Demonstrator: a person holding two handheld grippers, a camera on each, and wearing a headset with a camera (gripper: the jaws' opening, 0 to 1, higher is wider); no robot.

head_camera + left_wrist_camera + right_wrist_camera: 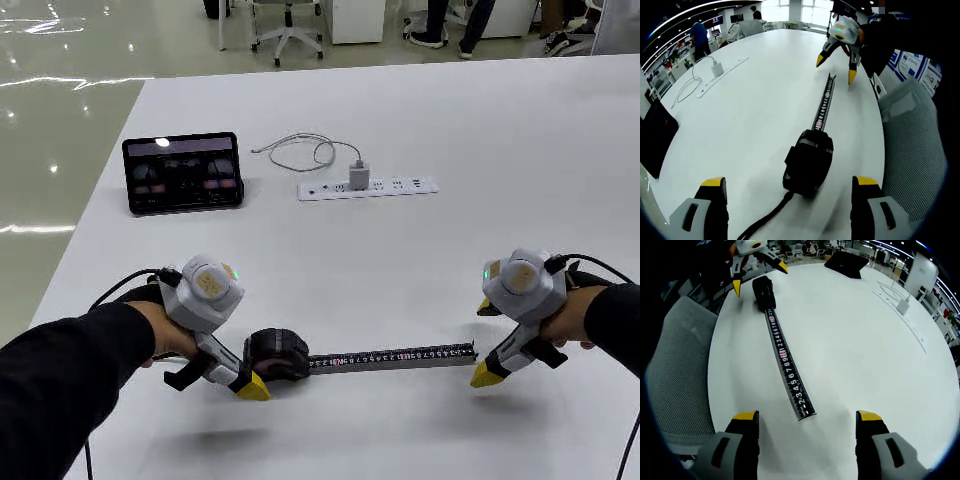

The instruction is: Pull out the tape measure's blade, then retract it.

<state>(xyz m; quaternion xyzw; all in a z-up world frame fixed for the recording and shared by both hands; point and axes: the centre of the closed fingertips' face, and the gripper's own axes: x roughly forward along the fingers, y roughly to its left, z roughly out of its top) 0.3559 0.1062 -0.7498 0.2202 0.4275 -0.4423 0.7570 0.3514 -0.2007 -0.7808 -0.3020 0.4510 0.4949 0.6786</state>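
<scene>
The left gripper (790,182) is wide open. The black tape measure case (809,160) sits on the white table (755,100), right between its two yellow tips. I cannot tell if the tips touch the case. I think the gripper sits there so it can hold the case in place or press a button on it.

The blade (785,360) runs straight out from the front of the case, away from the left gripper and toward the right gripper (835,69). The right gripper is open too. The end of the blade lies just in front of it, in the gap between its tips, and the tips are not pinching it.

The blade lies flat with nothing gripping it. So I think a lock on the case is on. The pulling part looks done, and the going-back part is not done yet.

The blade is black with white numbers. Near its end I can read 2, 3, 4 and 5, and some marks farther along are red. I cannot read any name on the case.

Far in front of both grippers are a dark tablet (183,172) and a white power strip (368,187) with a charger (358,175).
</scene>
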